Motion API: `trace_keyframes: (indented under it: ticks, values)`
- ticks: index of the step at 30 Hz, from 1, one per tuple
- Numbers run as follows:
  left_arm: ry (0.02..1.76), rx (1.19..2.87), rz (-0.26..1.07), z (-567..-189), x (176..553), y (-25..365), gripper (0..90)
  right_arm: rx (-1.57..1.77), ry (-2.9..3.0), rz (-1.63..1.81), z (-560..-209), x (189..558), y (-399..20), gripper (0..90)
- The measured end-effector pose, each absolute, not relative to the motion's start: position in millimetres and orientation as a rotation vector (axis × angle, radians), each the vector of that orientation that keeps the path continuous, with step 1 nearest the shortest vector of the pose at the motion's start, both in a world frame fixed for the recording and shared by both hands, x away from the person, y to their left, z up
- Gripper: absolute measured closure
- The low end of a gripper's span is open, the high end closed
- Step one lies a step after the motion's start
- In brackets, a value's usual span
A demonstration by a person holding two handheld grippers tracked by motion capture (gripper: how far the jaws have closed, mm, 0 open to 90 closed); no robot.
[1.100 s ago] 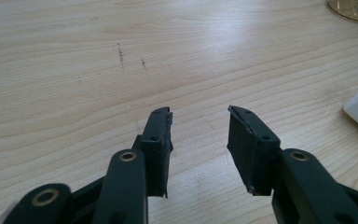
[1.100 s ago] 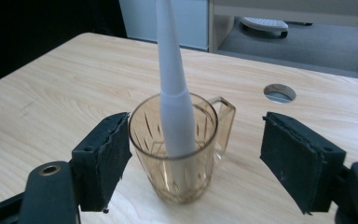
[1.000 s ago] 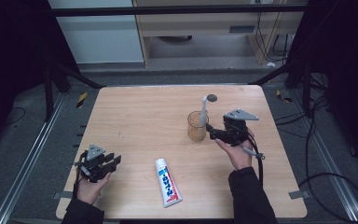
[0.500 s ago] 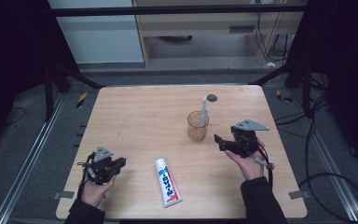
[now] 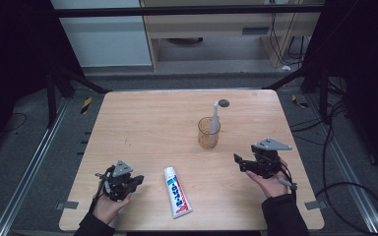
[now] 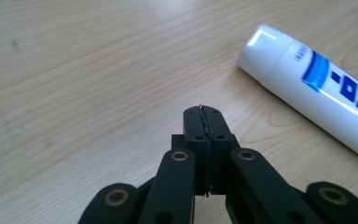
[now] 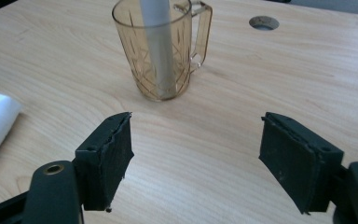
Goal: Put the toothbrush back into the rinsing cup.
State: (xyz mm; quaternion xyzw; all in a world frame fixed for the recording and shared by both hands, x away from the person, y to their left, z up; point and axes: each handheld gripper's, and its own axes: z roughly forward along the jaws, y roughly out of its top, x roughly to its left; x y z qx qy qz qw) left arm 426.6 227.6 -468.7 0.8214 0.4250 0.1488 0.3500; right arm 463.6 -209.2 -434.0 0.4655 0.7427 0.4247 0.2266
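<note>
amber glass mug [image 7: 161,51] on table, white toothbrush [image 7: 157,42] upright inside

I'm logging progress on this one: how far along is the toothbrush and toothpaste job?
Done: the toothbrush stands in the amber cup. In hand: nothing. The right gripper is open and empty near the cup; the left gripper is shut and empty. Left: the toothpaste tube lies untouched between them.

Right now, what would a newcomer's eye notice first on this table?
Probably the amber glass mug with a white stick standing in it, near the table's middle. Next, the white toothpaste tube lying flat at the near edge, between the shut left tool and the open right tool.
</note>
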Motion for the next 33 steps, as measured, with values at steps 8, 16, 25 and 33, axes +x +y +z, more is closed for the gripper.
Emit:
trace_keyframes:
  ticks: [8,16,25,33]
  values:
    - [0.989,2.235,0.331,-473.9,414.2,201.7,89.8,1.318,2.040,1.139,-447.6,454.0,-222.8,23.4]
    - [0.910,2.293,0.278,-477.4,402.6,181.6,89.9,1.362,2.046,1.095,-464.1,442.4,-233.7,22.8]
    - [0.837,2.337,0.234,-480.0,394.5,164.2,89.9,1.359,2.054,1.089,-470.8,437.3,-232.8,21.9]
    - [0.811,2.347,0.225,-480.8,392.5,153.9,89.9,1.370,2.037,1.096,-470.6,432.5,-239.4,21.5]
